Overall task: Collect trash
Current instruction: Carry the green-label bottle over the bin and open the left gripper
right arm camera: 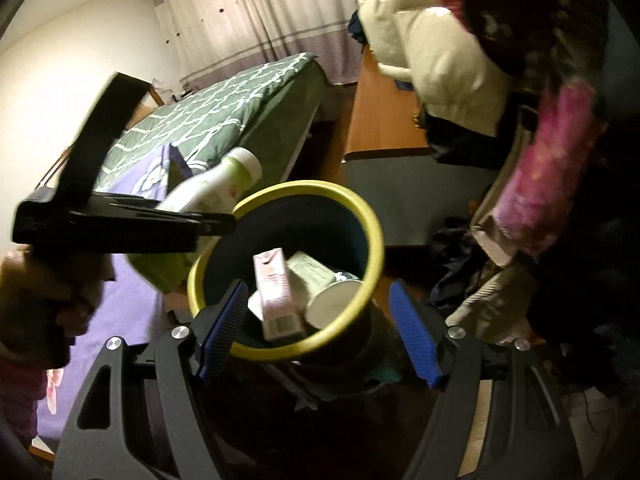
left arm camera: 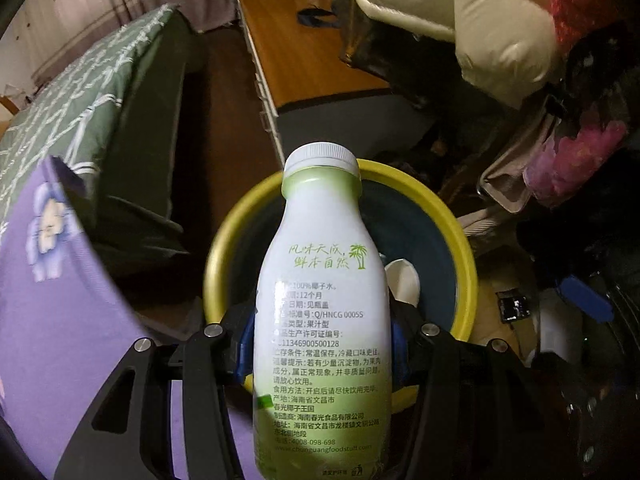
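Note:
My left gripper [left arm camera: 322, 344] is shut on a white and green drink bottle [left arm camera: 324, 320] with a white cap, held just above the near rim of a dark bin with a yellow rim [left arm camera: 452, 216]. In the right wrist view the bottle [right arm camera: 216, 184] and the left gripper [right arm camera: 120, 220] hang at the bin's left rim [right arm camera: 360, 208]. The bin holds a pink carton [right arm camera: 276, 292], a pale box [right arm camera: 312, 276] and a white paper cup [right arm camera: 336, 304]. My right gripper [right arm camera: 320, 328] is open and empty, its blue pads on either side of the bin's near rim.
A bed with a green patterned quilt [right arm camera: 224, 108] and a purple floral sheet [left arm camera: 60, 300] lies to the left. A wooden desk [left arm camera: 304, 48] stands behind the bin. Cream and pink clothes [right arm camera: 440, 64] hang at the right, with clutter on the floor below.

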